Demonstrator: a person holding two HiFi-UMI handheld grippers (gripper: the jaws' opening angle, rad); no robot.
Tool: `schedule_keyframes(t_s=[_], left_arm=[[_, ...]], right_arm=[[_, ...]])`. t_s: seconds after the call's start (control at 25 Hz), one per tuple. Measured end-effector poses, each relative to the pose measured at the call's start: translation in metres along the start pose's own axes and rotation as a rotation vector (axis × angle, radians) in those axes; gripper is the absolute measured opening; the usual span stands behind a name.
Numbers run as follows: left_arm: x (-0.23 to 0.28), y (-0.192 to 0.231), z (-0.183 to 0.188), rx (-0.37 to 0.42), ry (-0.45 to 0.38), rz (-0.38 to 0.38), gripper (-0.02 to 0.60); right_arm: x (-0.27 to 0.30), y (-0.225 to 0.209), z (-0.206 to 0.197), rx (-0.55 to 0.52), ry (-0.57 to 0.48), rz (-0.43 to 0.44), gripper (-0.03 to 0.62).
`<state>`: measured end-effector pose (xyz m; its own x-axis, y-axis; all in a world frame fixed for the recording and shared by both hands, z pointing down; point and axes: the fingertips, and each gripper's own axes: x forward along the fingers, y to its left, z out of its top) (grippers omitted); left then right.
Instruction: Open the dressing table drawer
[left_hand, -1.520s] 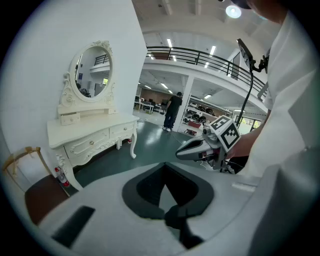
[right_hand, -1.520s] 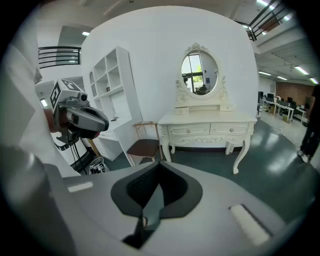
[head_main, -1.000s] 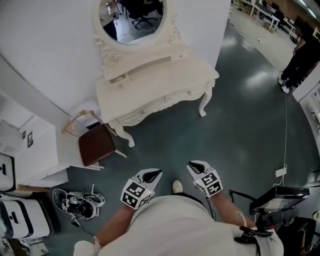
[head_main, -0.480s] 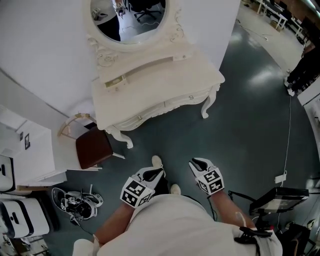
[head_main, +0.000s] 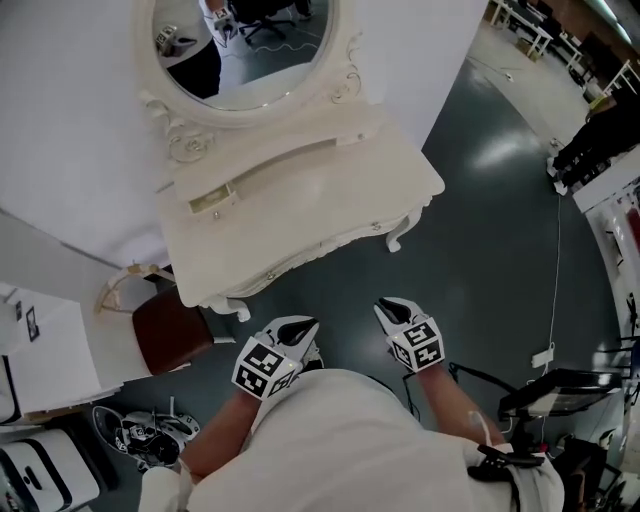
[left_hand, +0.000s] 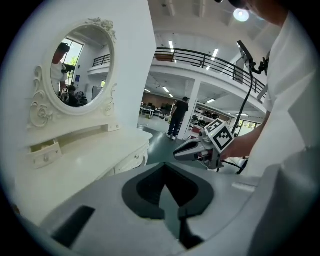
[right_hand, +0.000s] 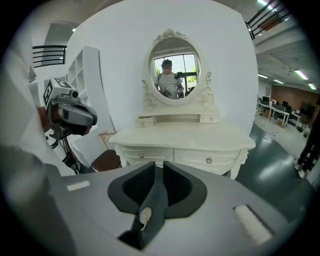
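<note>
The white dressing table (head_main: 300, 215) with its oval mirror (head_main: 240, 50) stands ahead of me. Its two front drawers are closed, each with a small knob (right_hand: 141, 155) (right_hand: 209, 160). Both grippers hover in the air short of the table's front edge and touch nothing. My left gripper (head_main: 300, 326) (left_hand: 166, 184) holds nothing and its tips seem to meet. My right gripper (head_main: 392, 305) (right_hand: 158, 167) has a narrow gap between its jaws, which are closing on nothing. Each gripper shows in the other's view: the left gripper (right_hand: 92, 120), the right gripper (left_hand: 176, 154).
A brown-seated stool (head_main: 170, 335) stands left of the table's leg, beside a white shelf unit (head_main: 45, 350). Shoes (head_main: 135, 432) lie on the dark green floor at lower left. A black stand (head_main: 560, 385) and a cable lie at right. A person (left_hand: 178, 117) stands far off.
I have come closer to the dressing table: it has slid down the head view until its front edge sits just above both grippers. Both grippers have travelled forward with me, still side by side.
</note>
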<state>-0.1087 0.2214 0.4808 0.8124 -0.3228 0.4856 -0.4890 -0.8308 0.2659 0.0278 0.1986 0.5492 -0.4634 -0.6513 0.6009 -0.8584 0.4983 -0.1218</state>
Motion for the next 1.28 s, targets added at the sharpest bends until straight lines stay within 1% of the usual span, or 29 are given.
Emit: schedule_keyframes(t_s=[0.2,0.36,0.52,0.68,0.8,1.0,1.28], left_arm=[[0.007,0.062,0.016,0.007,0.008,-0.006,0.002],[0.015,0.089,0.033,-0.017,-0.001,0.002,0.002],[0.035,0.118,0.048,-0.026,0.000,0.022,0.003],[0.057,0.151,0.073,-0.056,-0.009,0.090,0.003],[0.075,0.171,0.100,-0.083,-0.011,0.150,0.003],[0.109,0.203,0.149,-0.089,-0.038,0.221,0.003],[0.138,0.233,0.177,-0.133,-0.039,0.324,0.003]], right_arm=[[0.044,-0.027,0.038,0.025,-0.017,-0.039,0.049],[0.068,-0.058,0.062,0.038,-0.017,-0.062,0.048],[0.100,-0.102,0.082,0.041,-0.010,-0.070,0.049],[0.136,-0.159,0.106,0.031,-0.008,-0.068,0.055],[0.165,-0.202,0.129,0.007,0.003,-0.047,0.058],[0.220,-0.271,0.167,-0.030,0.012,-0.016,0.064],[0.286,-0.340,0.188,-0.011,0.038,0.000,0.077]])
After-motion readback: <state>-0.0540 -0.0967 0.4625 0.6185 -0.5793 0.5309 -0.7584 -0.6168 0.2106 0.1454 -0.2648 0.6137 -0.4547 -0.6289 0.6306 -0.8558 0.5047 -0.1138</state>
